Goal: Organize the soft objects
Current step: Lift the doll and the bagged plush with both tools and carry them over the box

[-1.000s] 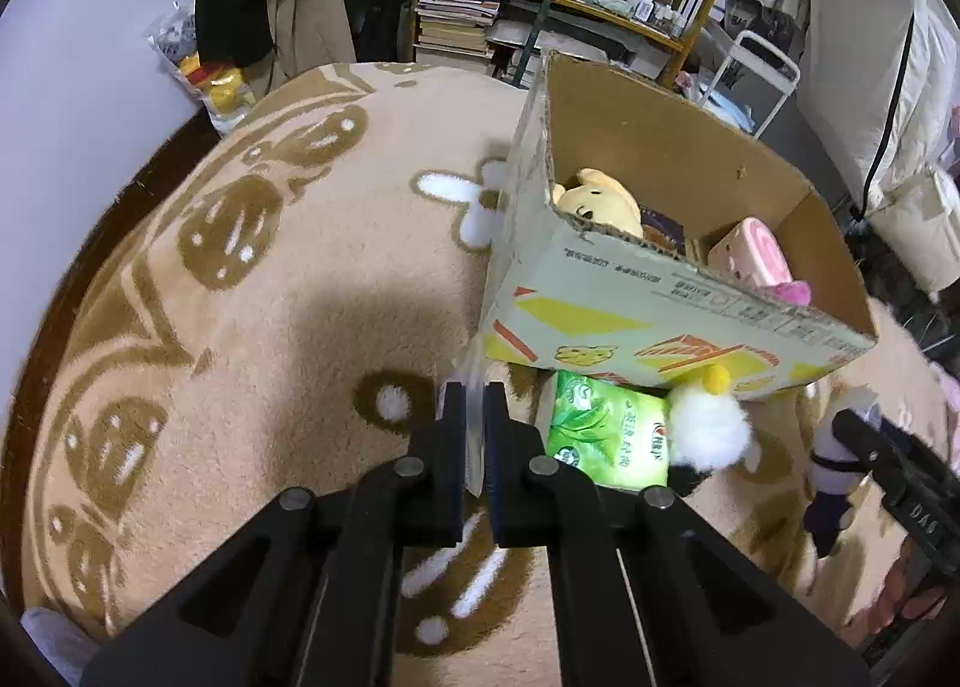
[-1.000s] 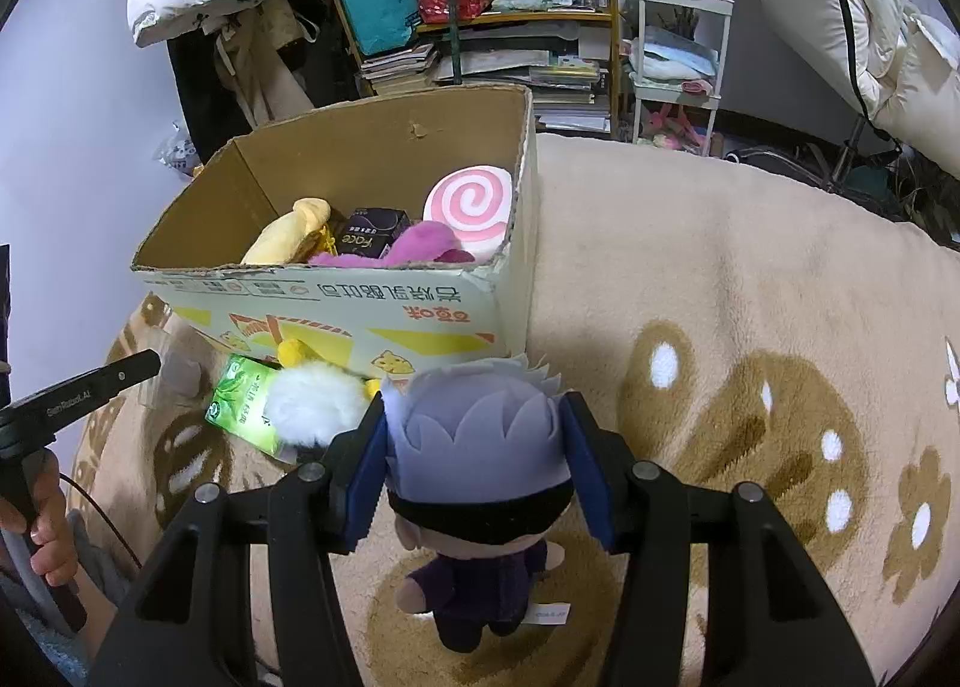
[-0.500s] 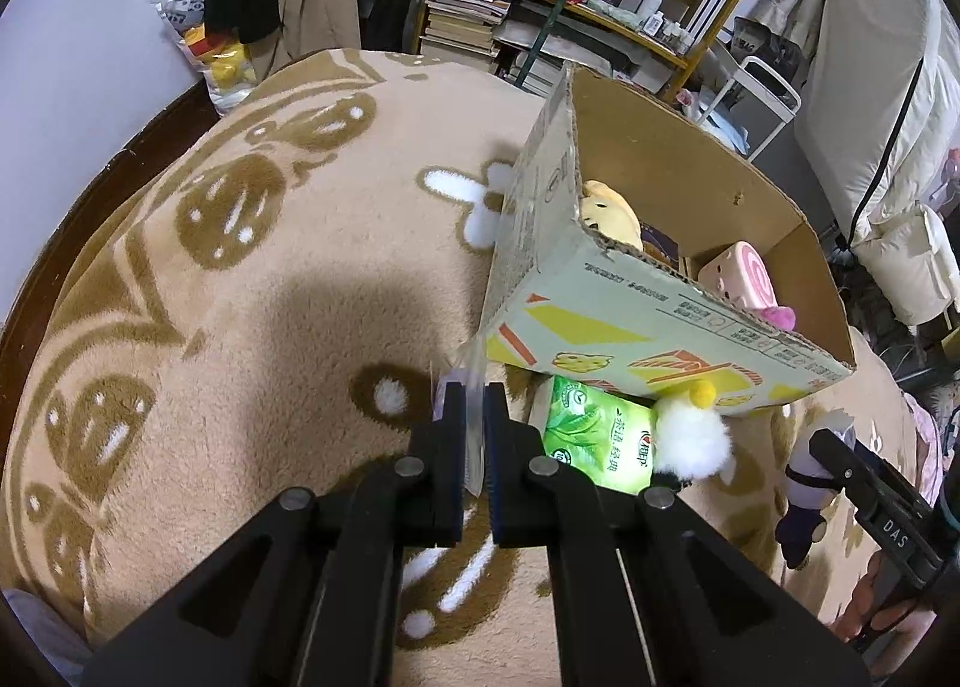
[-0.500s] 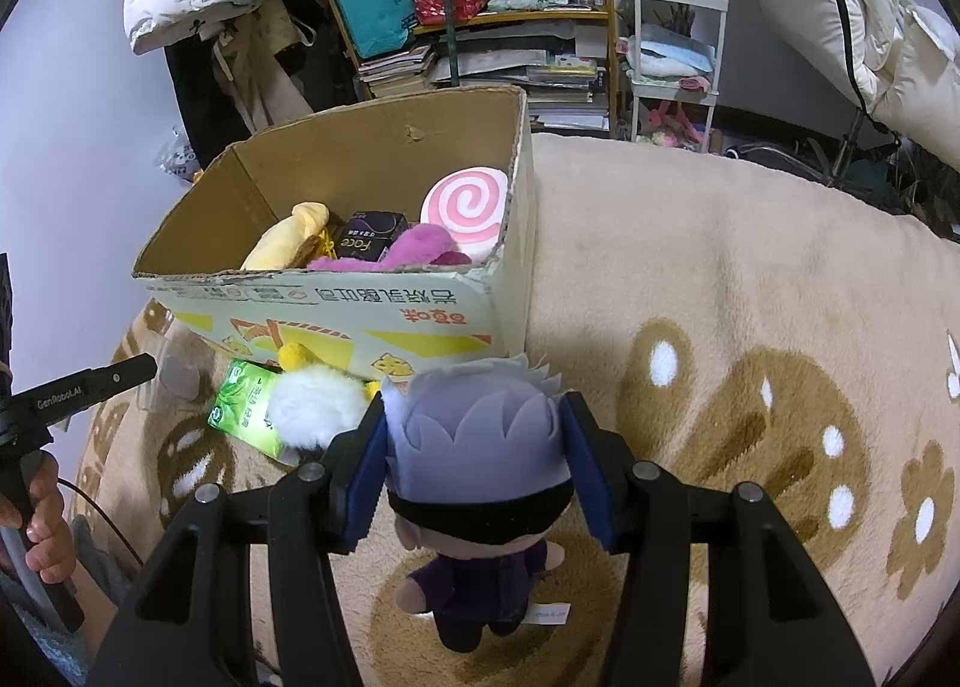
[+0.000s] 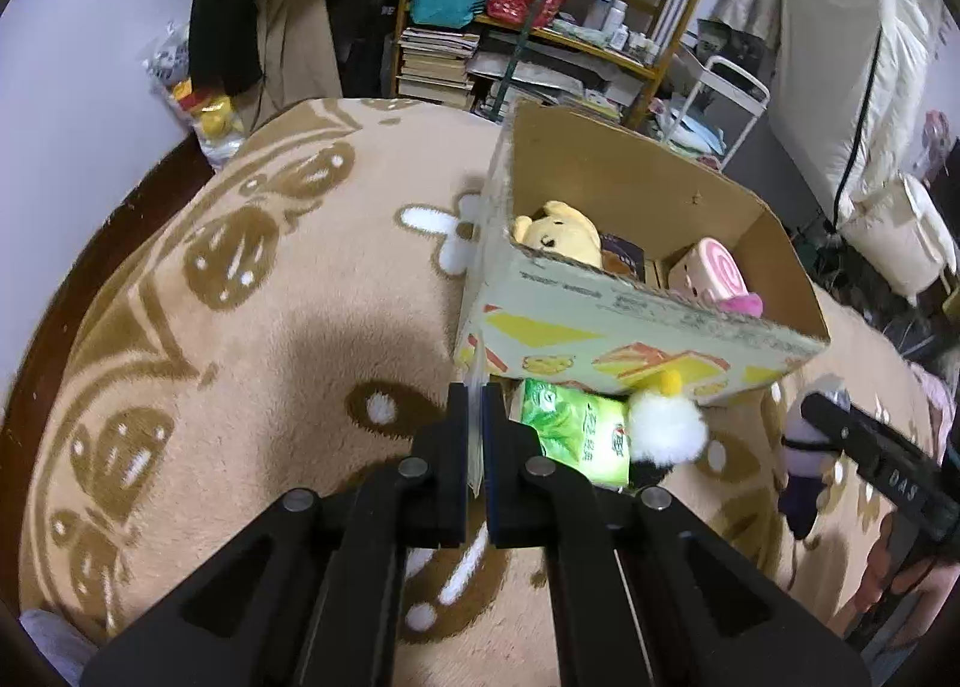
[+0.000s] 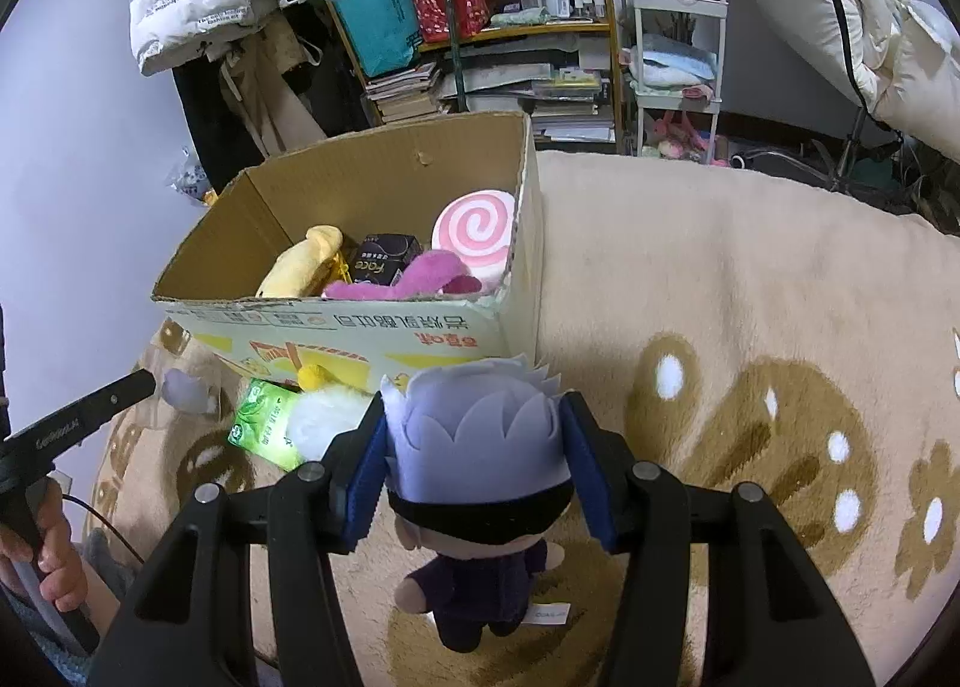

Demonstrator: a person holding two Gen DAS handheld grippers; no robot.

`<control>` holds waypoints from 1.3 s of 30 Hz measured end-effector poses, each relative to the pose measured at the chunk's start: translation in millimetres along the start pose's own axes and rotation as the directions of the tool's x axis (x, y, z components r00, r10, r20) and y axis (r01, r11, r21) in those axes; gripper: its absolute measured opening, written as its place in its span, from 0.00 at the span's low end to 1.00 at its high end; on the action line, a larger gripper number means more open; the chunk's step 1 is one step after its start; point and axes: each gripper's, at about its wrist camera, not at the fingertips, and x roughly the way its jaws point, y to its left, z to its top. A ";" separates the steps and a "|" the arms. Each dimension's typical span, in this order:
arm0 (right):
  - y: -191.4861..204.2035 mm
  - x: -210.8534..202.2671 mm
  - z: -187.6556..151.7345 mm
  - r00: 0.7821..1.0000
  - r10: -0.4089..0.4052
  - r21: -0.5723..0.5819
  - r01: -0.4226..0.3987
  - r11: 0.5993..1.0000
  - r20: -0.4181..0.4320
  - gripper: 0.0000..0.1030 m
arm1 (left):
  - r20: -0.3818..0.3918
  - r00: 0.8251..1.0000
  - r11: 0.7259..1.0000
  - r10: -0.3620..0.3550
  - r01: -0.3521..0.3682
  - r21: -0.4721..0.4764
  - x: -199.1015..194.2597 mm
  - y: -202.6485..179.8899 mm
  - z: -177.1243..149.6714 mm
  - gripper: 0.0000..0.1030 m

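My right gripper [image 6: 474, 405] is shut on the head of a plush doll [image 6: 480, 447] with grey hair, a black blindfold and a dark purple outfit, which hangs over the rug. Just beyond it stands an open cardboard box [image 6: 336, 300] that holds a yellow bear plush [image 5: 558, 231], a pink swirl cushion [image 6: 474, 231], a magenta plush and a dark carton. In front of the box lie a green packet [image 5: 570, 429] and a white fluffy toy [image 5: 666, 429]. My left gripper [image 5: 475, 393] is shut on a thin clear plastic piece [image 5: 477, 363] near the box's left corner.
The tan patterned rug [image 5: 270, 327] ends at dark floor [image 5: 78, 279] on the left. Behind the box stand a cluttered shelf [image 6: 480, 27] with stacked books, hanging coats and a white cart [image 6: 672, 57]. A person's hand [image 6: 54, 555] holds the left gripper's handle.
The left wrist view has tipped up slightly and shows more of the shelf. Both grips are as before. The right gripper and the doll have kept still.
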 end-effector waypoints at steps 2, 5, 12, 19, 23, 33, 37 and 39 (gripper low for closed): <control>0.5 -0.4 -0.3 1.000 0.004 0.003 -0.004 1.000 0.000 0.56 | -0.004 1.000 1.000 0.011 -0.011 0.006 -0.1 -0.7 -2.1 0.03; 1.7 -2.2 -0.6 1.000 0.005 -0.001 -0.005 1.000 0.008 0.56 | 0.010 0.999 0.999 0.035 -0.035 -0.005 -4.0 -0.2 -3.1 0.03; 2.8 -20.6 2.8 0.996 0.040 0.012 -0.041 0.999 0.075 0.56 | 0.179 0.983 0.996 0.047 -0.058 0.061 -53.0 -16.2 -7.3 0.03; 13.4 -58.8 14.6 0.969 0.118 -0.017 -0.117 0.993 0.215 0.56 | 0.391 0.920 0.987 0.007 -0.069 0.144 -113.2 -41.1 -1.8 0.03; 22.2 -73.9 30.7 0.949 0.150 -0.053 -0.141 0.989 0.279 0.56 | 0.443 0.896 0.978 -0.037 -0.059 0.199 -124.6 -54.1 9.7 0.03; 48.1 -74.2 86.0 0.924 0.167 -0.141 -0.125 0.982 0.343 0.56 | 0.471 0.877 0.955 -0.098 -0.050 0.292 -107.9 -83.8 46.1 0.03; 56.5 -67.4 96.8 0.919 0.169 -0.175 -0.112 0.978 0.357 0.56 | 0.452 0.883 0.953 -0.127 -0.018 0.303 -88.9 -86.8 53.1 0.03; 60.5 -64.0 100.0 0.916 0.171 -0.192 -0.106 0.976 0.363 0.56 | 0.440 0.889 0.952 -0.123 -0.019 0.304 -78.4 -87.2 53.8 0.03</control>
